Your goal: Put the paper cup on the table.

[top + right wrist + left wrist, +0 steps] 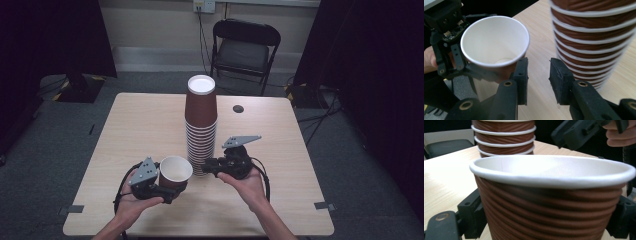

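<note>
A tall stack of brown ribbed paper cups [201, 125] stands upside down in the middle of the table [140, 125]; its lower rims show in the right gripper view [594, 37] and in the left gripper view [504, 137]. A single brown cup [175, 171] with a white inside is held upright, mouth up, by my left gripper [170, 191], whose jaws press its ribbed wall [549, 212]. My right gripper [206, 166] is open at the foot of the stack, its fingers [562, 80] apart with nothing between them, right beside the held cup [495, 40].
A small dark round hole [238, 108] sits in the tabletop behind the stack. A black folding chair [245, 50] stands beyond the far edge. Bare tabletop lies to the left and right of the stack.
</note>
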A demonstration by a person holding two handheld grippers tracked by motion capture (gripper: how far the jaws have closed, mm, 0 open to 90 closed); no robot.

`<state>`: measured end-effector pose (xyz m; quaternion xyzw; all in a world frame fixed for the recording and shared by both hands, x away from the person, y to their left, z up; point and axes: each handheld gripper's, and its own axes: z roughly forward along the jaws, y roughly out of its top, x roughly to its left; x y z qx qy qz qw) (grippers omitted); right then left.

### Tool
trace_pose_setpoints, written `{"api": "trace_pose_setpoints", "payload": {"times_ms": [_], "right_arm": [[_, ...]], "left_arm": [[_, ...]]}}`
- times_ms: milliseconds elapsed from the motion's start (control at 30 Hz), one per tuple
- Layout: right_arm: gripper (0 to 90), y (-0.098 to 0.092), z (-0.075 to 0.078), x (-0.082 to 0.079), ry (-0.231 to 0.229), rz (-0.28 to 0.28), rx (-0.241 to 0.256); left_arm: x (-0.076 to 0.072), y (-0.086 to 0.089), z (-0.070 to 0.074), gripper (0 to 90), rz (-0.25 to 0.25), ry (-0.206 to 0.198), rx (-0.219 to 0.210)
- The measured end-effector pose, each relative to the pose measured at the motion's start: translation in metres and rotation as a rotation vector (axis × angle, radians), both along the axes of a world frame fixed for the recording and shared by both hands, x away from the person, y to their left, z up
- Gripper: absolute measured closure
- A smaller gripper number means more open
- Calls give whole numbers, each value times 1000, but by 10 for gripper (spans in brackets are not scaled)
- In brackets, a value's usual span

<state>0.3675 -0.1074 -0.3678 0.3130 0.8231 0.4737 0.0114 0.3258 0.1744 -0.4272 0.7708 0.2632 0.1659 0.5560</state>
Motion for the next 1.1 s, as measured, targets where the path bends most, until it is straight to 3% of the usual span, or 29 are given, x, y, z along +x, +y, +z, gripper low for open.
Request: {"api": "trace_pose_setpoints", "payload": {"times_ms": [133, 233, 267, 500, 633, 867, 967, 1000, 1100], "right_arm": [[667, -10, 1, 0, -7, -19, 3], [663, -17, 2, 1, -13, -36, 9], [658, -21, 1, 1, -17, -46, 13], [612, -45, -3, -4, -46, -96, 42], [591, -59, -8, -6, -53, -145, 28], [455, -83, -16, -17, -84, -243, 5], [428, -92, -22, -22, -83, -271, 7], [412, -98, -25, -26, -87, -280, 1], [384, -103, -28, -29, -97, -290, 4]], "left_arm": [[3, 5, 1, 114, 10, 1, -25], [4, 11, 2, 114, 45, -1, -26], [6, 13, 2, 114, 51, 3, -48], [12, 24, 5, 112, 123, 3, -49], [16, 31, 5, 112, 171, 3, -57], [24, 37, 6, 112, 235, -9, -47], [28, 38, 7, 111, 259, -32, -49], [32, 38, 8, 111, 261, -30, -29], [37, 39, 10, 111, 271, -34, -19]]}}
